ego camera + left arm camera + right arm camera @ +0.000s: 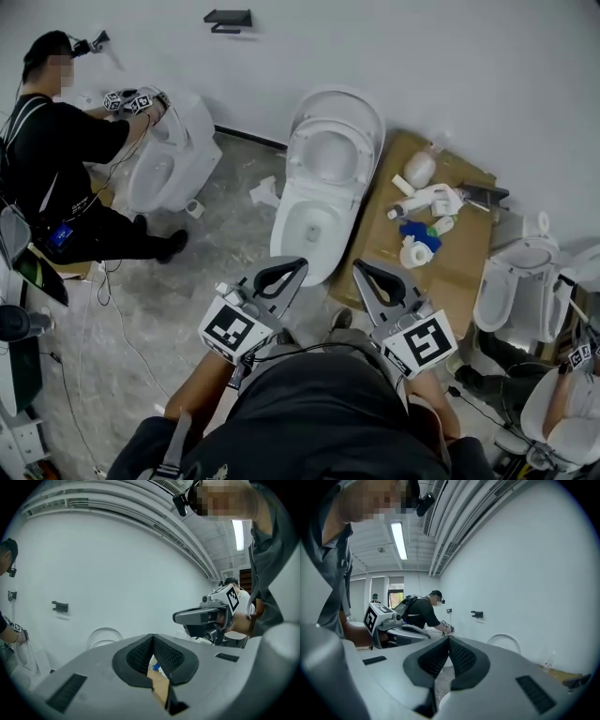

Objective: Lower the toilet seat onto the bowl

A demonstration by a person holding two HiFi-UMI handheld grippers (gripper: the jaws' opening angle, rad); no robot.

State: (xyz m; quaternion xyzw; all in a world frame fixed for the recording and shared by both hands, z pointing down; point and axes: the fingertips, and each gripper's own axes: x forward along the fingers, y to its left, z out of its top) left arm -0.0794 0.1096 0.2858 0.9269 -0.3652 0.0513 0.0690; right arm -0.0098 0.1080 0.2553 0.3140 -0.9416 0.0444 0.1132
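Head view: left tongs (298, 265) and right tongs (360, 266) clenched empty (near bowl (281, 227) rim).

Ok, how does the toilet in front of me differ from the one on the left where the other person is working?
The toilet in front has its seat raised, bowl open; the left toilet looks closed on top. A person crouches at the left toilet with grippers at its back; nobody touches the toilet in front, and your left gripper and right gripper hang short of it, both shut. Both are white, against the same wall.
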